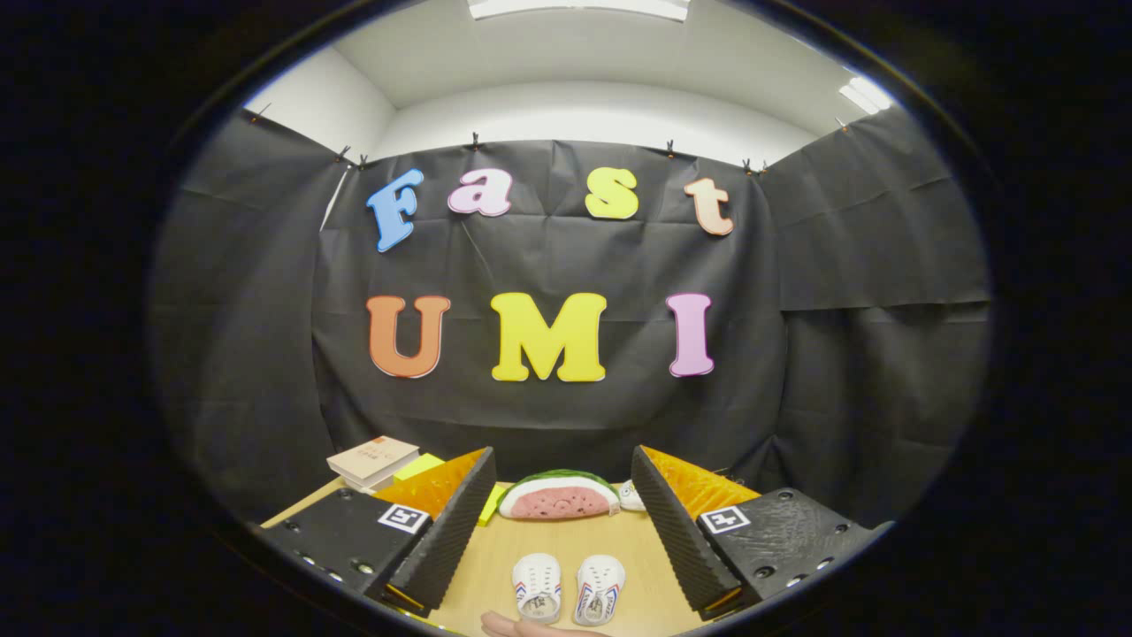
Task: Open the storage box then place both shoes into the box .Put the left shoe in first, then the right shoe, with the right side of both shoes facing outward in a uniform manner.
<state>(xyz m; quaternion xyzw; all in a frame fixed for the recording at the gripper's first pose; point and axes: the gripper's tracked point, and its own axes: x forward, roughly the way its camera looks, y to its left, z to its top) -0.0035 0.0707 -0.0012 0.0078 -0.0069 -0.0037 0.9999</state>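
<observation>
Two small white shoes with red and blue stripes stand side by side on the wooden table, the left one (538, 587) and the right one (600, 590), toes pointing away from me. They lie between my fingers and low, near the table's front edge. My gripper (562, 518) is open, held above the table, with nothing between its fingers. A person's hand (522, 627) shows just in front of the shoes.
A watermelon-slice toy (558, 495) lies beyond the shoes near the back of the table (566, 544). A small white object (631, 495) sits beside it on the right. A stack of books (372, 461) and yellow-green items (419, 465) are at the back left.
</observation>
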